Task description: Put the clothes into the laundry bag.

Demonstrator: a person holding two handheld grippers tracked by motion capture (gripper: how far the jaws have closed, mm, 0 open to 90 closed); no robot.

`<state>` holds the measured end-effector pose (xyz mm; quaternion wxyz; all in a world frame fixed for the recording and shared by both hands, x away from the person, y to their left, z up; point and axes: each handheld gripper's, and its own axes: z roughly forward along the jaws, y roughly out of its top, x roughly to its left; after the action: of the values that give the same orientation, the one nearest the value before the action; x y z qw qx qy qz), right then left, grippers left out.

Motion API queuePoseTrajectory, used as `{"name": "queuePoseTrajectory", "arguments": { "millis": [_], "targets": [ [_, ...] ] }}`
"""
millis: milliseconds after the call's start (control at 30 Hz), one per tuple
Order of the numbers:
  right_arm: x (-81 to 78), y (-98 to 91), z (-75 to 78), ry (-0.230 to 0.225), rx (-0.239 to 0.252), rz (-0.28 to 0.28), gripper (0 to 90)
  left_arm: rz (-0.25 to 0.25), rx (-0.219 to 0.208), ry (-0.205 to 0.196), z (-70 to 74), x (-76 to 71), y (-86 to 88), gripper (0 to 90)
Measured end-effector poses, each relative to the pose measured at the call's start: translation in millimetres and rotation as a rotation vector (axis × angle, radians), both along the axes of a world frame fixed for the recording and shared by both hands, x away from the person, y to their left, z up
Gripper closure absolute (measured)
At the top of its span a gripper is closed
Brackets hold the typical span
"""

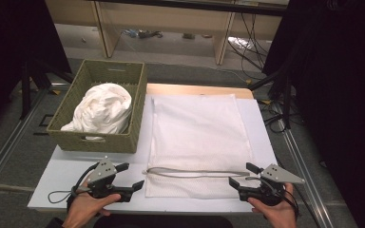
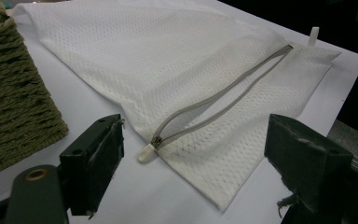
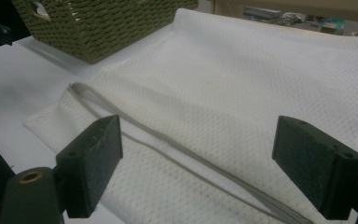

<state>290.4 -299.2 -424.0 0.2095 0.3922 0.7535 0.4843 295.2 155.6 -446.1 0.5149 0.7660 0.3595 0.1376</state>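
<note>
A white mesh laundry bag (image 1: 197, 137) lies flat on the white table (image 1: 76, 167), its grey zipper (image 1: 197, 172) partly undone near the front edge. Its zipper pull (image 2: 147, 152) rests just ahead of my left gripper (image 1: 132, 176), which is open at the bag's left front corner with nothing between its jaws. At the bag's right front corner my right gripper (image 1: 243, 174) stands open over the mesh (image 3: 242, 112) and the zipper (image 3: 168, 144), holding nothing. A woven olive basket (image 1: 100, 107) at the back left holds bunched white cloth (image 1: 103, 108).
The basket wall (image 2: 9, 88) stands close to the left of my left gripper. Table edges fall off to the floor on both sides. Black drapes, cables and a stand crowd the right side beyond the table.
</note>
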Motion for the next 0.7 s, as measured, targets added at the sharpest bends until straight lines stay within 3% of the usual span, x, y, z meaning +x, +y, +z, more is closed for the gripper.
{"name": "queuePoseTrajectory", "arguments": {
  "millis": [100, 267, 400, 600, 700],
  "targets": [
    [-1.1, -0.1, 0.5, 0.026, 0.006, 0.001, 17.0, -0.002, 0.004, -0.001, 0.0, 0.4, 0.1, 19.3],
    [2.3, 0.3, -1.7, -0.017, -0.014, 0.003, 17.2, -0.009, 0.016, -0.003, -0.6, 1.7, 1.1, 19.2],
    [2.4, 0.7, -1.9, 0.004, -0.022, 0.004, 17.5, -0.001, 0.025, -0.008, -1.0, 1.5, 0.2, 17.5],
    [5.2, 3.1, -1.3, -0.018, -0.036, 0.024, 16.1, -0.027, 0.041, -0.011, -1.3, 0.9, -1.9, 17.7],
    [9.0, 5.8, -0.7, -0.003, -0.056, 0.032, 16.0, -0.026, 0.038, -0.013, -1.5, 1.3, -1.9, 17.8]
  ]
}}
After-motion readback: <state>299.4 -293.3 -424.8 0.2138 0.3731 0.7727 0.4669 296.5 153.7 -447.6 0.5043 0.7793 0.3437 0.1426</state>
